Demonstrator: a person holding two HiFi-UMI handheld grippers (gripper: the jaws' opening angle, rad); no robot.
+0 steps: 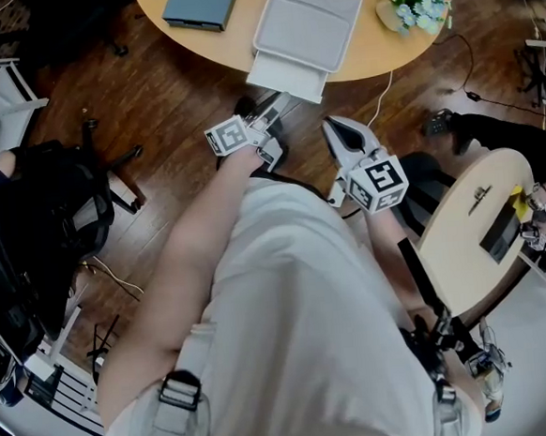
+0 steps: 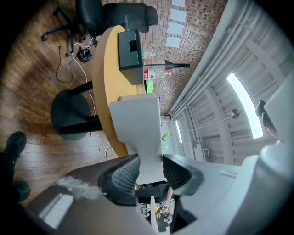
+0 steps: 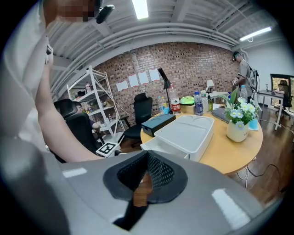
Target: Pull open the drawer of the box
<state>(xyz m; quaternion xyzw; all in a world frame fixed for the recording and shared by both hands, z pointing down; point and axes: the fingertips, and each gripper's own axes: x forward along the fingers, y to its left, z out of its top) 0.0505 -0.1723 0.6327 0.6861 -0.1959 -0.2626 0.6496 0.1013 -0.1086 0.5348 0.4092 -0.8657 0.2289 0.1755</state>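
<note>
A flat white box (image 1: 309, 19) lies on the round wooden table (image 1: 373, 59), and its drawer (image 1: 288, 78) stands pulled out past the table's edge. My left gripper (image 1: 272, 109) reaches up to the drawer's front. In the left gripper view both ribbed pads (image 2: 123, 173) press on the white drawer front (image 2: 140, 133), so the left gripper (image 2: 150, 172) is shut on it. My right gripper (image 1: 335, 127) hangs beside it below the table edge, shut with nothing held. From the right gripper (image 3: 147, 172) I see the box (image 3: 188, 131) and its drawer (image 3: 158, 146) beyond.
A dark blue case (image 1: 201, 2) and a vase of flowers (image 1: 411, 4) share the table. The table's black pedestal base (image 2: 71, 112) stands on the wood floor. A black office chair (image 1: 56, 211) is at the left, a small round table (image 1: 481, 234) at the right.
</note>
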